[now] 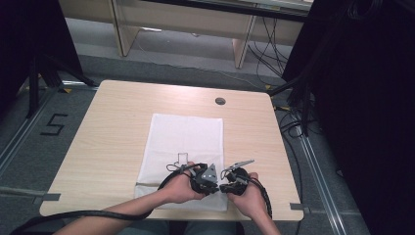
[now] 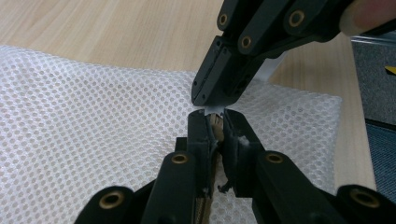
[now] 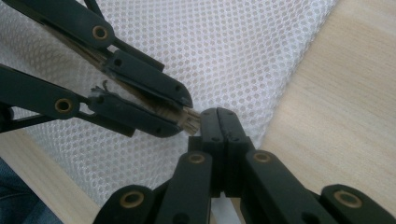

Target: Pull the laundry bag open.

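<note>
Two grippers meet low-centre over a white mesh bag [image 1: 183, 147] on the wooden table [image 1: 112, 132]: left gripper [image 2: 215, 122] clamps a tan zipper strip [image 2: 215, 120]; right gripper [image 3: 218, 122] pinched together, its catch hidden.

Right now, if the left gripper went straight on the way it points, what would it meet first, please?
Probably the right gripper: its closed tips sit just beyond the left gripper, almost touching, above the white mesh bag. Depth between them is hard to judge.
</note>
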### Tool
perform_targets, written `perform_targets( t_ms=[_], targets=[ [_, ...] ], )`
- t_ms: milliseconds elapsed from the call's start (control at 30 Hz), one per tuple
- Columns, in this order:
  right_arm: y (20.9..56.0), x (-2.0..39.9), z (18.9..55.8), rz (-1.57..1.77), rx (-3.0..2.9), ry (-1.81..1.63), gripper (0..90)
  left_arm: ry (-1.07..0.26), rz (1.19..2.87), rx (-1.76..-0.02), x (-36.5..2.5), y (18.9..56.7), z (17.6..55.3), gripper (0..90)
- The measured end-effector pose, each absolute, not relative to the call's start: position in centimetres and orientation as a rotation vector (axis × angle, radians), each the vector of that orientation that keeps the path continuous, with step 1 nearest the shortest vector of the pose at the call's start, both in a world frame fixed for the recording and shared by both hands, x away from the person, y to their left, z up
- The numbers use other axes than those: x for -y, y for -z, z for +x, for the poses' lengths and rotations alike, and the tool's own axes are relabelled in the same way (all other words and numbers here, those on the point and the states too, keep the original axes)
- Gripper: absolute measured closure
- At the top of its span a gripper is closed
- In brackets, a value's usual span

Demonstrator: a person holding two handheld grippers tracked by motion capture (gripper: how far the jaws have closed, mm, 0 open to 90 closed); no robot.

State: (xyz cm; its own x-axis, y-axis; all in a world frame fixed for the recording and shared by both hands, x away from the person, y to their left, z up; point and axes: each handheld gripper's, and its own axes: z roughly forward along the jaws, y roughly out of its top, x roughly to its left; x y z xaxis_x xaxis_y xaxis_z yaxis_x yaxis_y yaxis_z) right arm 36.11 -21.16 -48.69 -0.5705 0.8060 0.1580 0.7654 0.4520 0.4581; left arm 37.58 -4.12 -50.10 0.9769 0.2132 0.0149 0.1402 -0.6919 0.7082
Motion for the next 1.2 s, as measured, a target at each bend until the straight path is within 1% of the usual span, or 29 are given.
perform_targets(
  t_ms=[700, 767, 800, 933, 1200],
  targets=[
    [48.77, 21.37, 36.05, 1.444, -2.608, -0.774, 90.0, -0.121, 2.351, -0.24, 3.96, 49.89, 37.31, 81.4],
    [48.84, 21.41, 36.13, 1.426, -2.608, -0.784, 90.0, -0.124, 2.357, -0.229, 3.86, 49.69, 37.26, 81.4],
    [48.83, 21.39, 36.15, 1.425, -2.609, -0.783, 90.0, -0.146, 2.366, -0.21, 3.91, 49.55, 37.19, 81.4],
    [48.8, 21.32, 36.08, 1.428, -2.606, -0.775, 90.0, -0.121, 2.354, -0.237, 3.79, 49.72, 37.28, 81.4],
    [48.83, 21.38, 36.08, 1.42, -2.613, -0.785, 90.0, -0.122, 2.357, -0.216, 3.61, 49.73, 37.35, 81.4]
  ],
)
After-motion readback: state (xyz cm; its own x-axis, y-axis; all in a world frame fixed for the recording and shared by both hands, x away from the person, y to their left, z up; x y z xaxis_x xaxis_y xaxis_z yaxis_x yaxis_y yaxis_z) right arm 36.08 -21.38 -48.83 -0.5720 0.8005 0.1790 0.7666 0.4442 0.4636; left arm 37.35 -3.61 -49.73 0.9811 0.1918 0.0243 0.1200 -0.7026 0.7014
